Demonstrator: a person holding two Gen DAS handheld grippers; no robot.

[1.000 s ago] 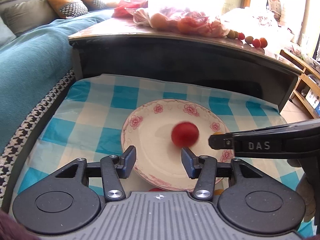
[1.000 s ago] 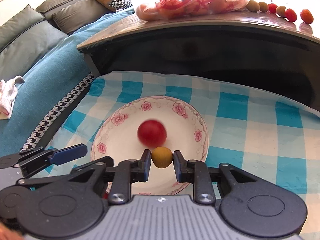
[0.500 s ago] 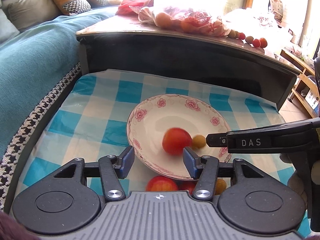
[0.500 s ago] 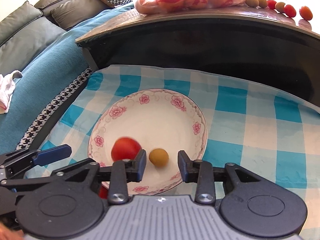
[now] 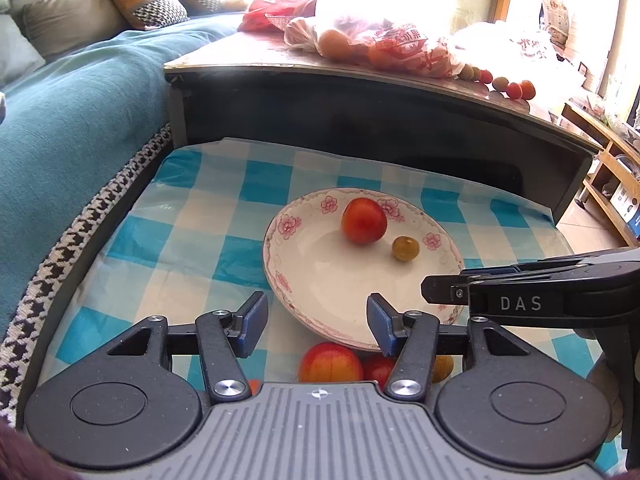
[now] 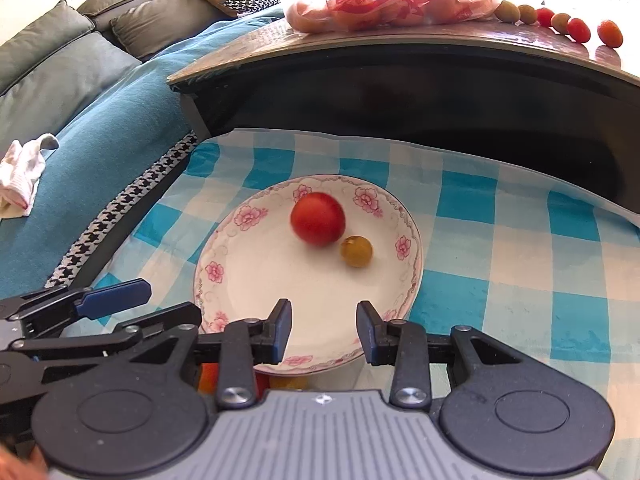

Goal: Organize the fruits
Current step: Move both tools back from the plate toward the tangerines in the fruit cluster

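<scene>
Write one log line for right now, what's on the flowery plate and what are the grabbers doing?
plate: white floral-rimmed plate holds round red fruit and small yellow-green fruit | left gripper: open, empty | right gripper: open, empty

Only thing I can properly read is "DAS", white capital letters on the side of the black right gripper (image 5: 444,300), which pokes in from the right just beside the plate (image 5: 304,280). The plastic bag (image 5: 400,46) up on the table behind the plate has red printed characters on it, but they're too washed out by the light to make out. Nothing else here is legible.
</scene>
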